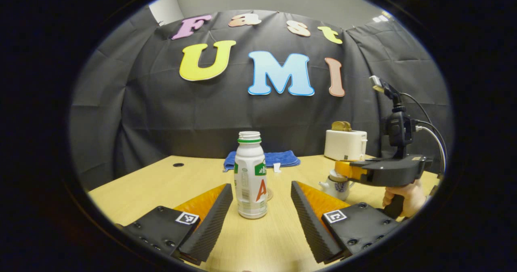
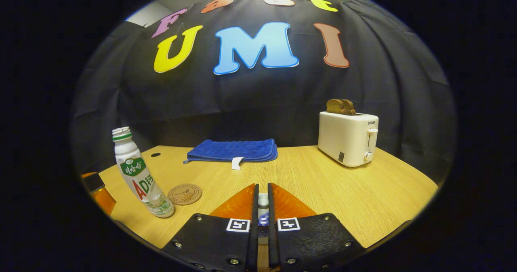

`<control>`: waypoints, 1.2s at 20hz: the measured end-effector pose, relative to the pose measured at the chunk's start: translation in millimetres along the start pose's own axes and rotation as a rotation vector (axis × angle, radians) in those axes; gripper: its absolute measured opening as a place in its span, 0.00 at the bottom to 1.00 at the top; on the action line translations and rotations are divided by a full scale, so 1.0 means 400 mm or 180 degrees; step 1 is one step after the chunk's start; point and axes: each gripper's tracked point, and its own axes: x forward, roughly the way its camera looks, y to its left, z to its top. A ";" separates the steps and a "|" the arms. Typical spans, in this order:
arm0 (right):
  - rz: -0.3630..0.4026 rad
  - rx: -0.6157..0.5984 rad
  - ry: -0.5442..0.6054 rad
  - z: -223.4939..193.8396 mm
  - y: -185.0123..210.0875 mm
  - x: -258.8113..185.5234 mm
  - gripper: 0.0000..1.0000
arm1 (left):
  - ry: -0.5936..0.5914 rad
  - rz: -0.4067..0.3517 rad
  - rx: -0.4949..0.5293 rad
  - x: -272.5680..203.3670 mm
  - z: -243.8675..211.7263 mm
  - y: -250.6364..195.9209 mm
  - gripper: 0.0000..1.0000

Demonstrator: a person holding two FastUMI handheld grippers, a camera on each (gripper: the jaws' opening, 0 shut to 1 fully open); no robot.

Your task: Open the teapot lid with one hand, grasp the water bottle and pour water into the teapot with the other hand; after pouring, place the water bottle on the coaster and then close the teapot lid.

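Straddling the uncapped water bottle [image 1: 251, 175] with fingers spread wide and touching nothing, the left tongs [image 1: 261, 207] have not yet gripped it, while the right tongs [image 2: 263, 215] are pinched nearly closed on what looks like the teapot lid knob [image 2: 263, 202]. The teapot [image 1: 337, 185] sits on the worktop [image 1: 169, 183] under that tool, the coaster [image 2: 185, 194] just beside the bottle. Judging by this, lid-lifting is under way; grasping, pouring, placing on the coaster and closing remain.

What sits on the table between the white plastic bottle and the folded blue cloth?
A round brown coaster lies between the white plastic bottle and folded blue cloth, seen in the right gripper view.
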 end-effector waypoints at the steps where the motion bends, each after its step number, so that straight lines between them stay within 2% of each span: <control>1: -0.0052 -0.0019 -0.0084 0.020 -0.017 -0.004 0.10 | 0.0004 0.0013 0.0003 0.000 0.004 0.003 0.96; 6: -0.0242 -0.0196 -0.0413 0.075 -0.084 -0.014 0.10 | 0.0057 0.0067 0.0013 0.010 -0.023 0.011 0.96; 7: -0.0281 -0.0207 -0.0444 0.076 -0.098 -0.017 0.10 | 0.0045 0.0104 0.0032 0.010 -0.018 0.017 1.00; 13: -0.0361 -0.0123 -0.0444 0.062 -0.148 -0.043 0.10 | 0.0017 0.0173 0.0079 0.016 -0.023 0.016 1.00; 14: -0.0384 -0.0085 -0.0466 0.070 -0.157 -0.048 0.10 | 0.0046 0.0176 0.0102 0.019 -0.032 0.012 0.96; 17: -0.0335 0.0001 -0.0503 0.091 -0.157 -0.062 0.10 | 0.0102 0.0157 0.0160 0.037 -0.046 -0.008 1.00; 18: -0.0319 0.0020 -0.0518 0.097 -0.158 -0.066 0.10 | 0.0121 0.0148 0.0165 0.043 -0.052 -0.011 0.96; 20: -0.0287 0.0052 -0.0549 0.106 -0.155 -0.072 0.10 | 0.0159 0.0226 0.0180 0.060 -0.055 -0.004 1.00; 24: -0.0250 0.0110 -0.0521 0.105 -0.154 -0.074 0.10 | 0.0274 0.0316 0.0156 0.109 -0.069 0.015 1.00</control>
